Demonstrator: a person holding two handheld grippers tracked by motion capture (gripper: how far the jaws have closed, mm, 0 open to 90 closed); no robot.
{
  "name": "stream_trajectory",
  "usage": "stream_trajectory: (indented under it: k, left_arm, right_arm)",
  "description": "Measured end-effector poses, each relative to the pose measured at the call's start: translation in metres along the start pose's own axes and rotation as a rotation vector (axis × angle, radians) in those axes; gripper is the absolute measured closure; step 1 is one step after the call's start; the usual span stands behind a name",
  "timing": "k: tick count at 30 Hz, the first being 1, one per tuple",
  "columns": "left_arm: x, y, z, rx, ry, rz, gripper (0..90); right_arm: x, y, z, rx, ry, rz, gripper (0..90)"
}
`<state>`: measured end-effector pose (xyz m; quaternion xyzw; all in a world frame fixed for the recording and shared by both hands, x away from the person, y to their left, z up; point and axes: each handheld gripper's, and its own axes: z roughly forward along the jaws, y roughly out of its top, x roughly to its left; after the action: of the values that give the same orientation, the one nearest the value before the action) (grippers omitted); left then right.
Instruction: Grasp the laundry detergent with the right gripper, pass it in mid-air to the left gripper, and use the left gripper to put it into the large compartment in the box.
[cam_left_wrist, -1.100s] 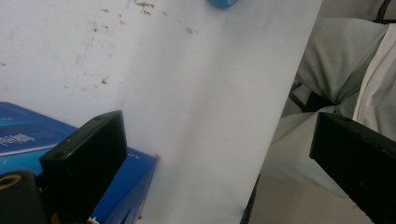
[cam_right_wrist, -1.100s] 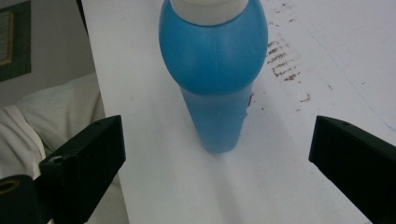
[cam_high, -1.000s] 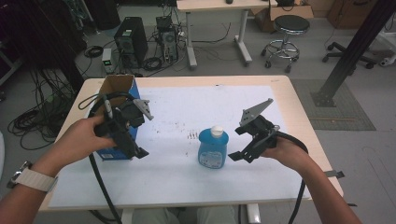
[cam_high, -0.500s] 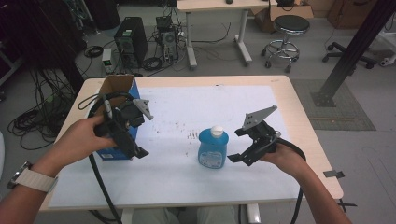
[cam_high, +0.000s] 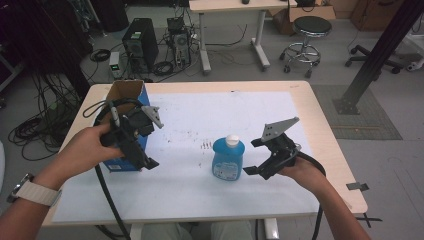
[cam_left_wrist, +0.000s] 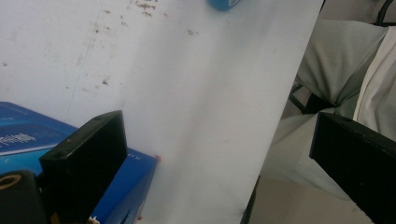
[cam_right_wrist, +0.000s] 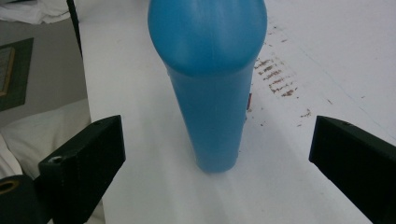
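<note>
A blue plastic bottle (cam_high: 228, 161) with a white cap stands upright on the white sheet near the table's middle. My right gripper (cam_high: 254, 157) sits just right of it, open, jaws pointing at the bottle. In the right gripper view the bottle (cam_right_wrist: 208, 70) rises straight ahead of the right gripper (cam_right_wrist: 219, 154), whose wide jaws are not touching it. My left gripper (cam_high: 144, 159) hovers over the near corner of a blue box (cam_high: 131, 150), open and holding nothing. In the left gripper view the left gripper (cam_left_wrist: 215, 168) has one jaw above the box (cam_left_wrist: 130, 186).
The blue box has an open cardboard top (cam_high: 125, 91) and stands at the table's left edge. The white sheet (cam_high: 200, 115) covers most of the wooden table (cam_high: 320, 120). The person's lap (cam_left_wrist: 336, 60) lies past the near edge. A stool, desk and computer towers stand beyond.
The right hand has shifted a little toward the near edge, keeping its open gripper beside the bottle. The left gripper and box have not moved.
</note>
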<state>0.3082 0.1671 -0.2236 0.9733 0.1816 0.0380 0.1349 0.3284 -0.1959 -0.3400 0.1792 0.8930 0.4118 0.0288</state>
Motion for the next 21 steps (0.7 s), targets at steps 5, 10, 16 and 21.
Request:
stream_trajectory:
  k: [5, 10, 16, 21]
  left_arm:
    - [0.0, 0.0, 0.0, 0.001, 0.001, 0.001, 4.7]
    - [0.0, 0.0, 0.0, 0.001, 0.002, -0.003, 4.7]
    - [-0.001, 0.0, 0.0, 0.0, 0.002, -0.004, 4.7]
    - [-0.001, 0.0, 0.0, 0.002, 0.002, -0.003, 4.7]
  right_arm:
    - [0.0, -0.003, 0.003, -0.013, 0.001, -0.005, 3.6]
    - [0.0, -0.005, 0.004, -0.02, 0.002, -0.006, 3.7]
    - [0.0, -0.006, 0.008, -0.027, 0.004, -0.007, 3.7]
    - [0.0, -0.005, 0.013, -0.041, 0.007, -0.013, 3.7]
